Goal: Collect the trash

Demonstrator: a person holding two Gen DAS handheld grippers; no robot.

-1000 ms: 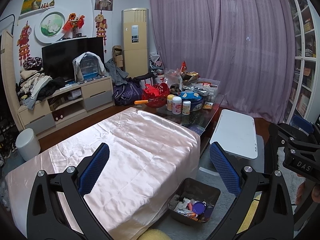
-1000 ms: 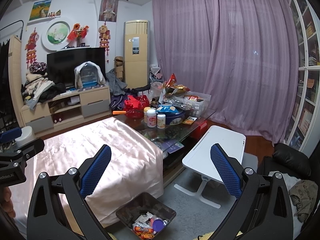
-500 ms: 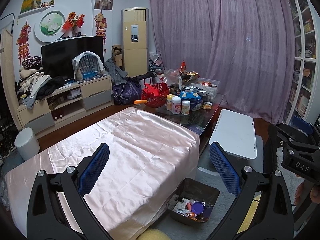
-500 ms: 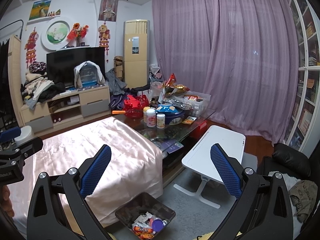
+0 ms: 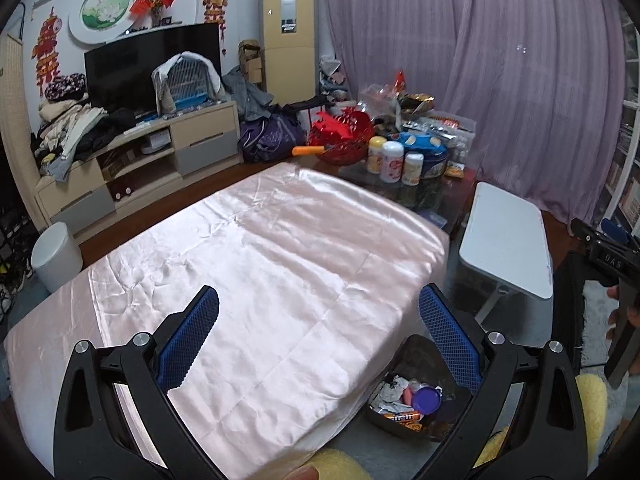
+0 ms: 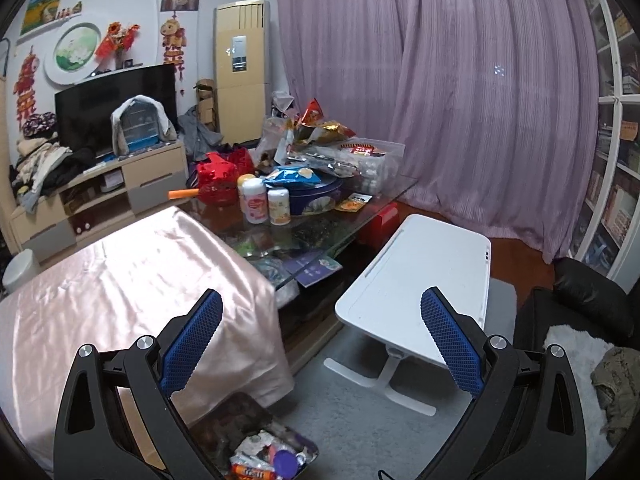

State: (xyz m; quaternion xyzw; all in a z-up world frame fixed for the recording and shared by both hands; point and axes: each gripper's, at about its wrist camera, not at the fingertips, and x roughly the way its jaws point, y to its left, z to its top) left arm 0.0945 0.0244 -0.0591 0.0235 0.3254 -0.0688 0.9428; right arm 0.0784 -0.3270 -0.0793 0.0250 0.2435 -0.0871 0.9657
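A dark bin [image 5: 416, 352] sits on the floor by the corner of the pink-covered table [image 5: 256, 264]; it holds crumpled wrappers, a purple lid [image 5: 426, 398] and a candy wrapper. The same bin [image 6: 240, 420] shows at the bottom of the right wrist view. My left gripper [image 5: 319, 338] hangs open above the cloth's near edge, nothing between its blue pads. My right gripper [image 6: 320, 340] is open too, above the floor between the pink table and a white folding table [image 6: 420, 280]. The right gripper's body shows at the left wrist view's right edge.
A glass coffee table [image 6: 384, 196] behind the pink table carries bottles, a blue tin, snack bags and a red basket. A TV stand [image 5: 132, 164], a white bin [image 5: 56, 256], purple curtains and a black sofa [image 6: 580, 312] ring the area. Grey carpet lies underfoot.
Both grippers have tilted a little downward and moved forward, so the table and the bin look nearer. Both stay open and empty.
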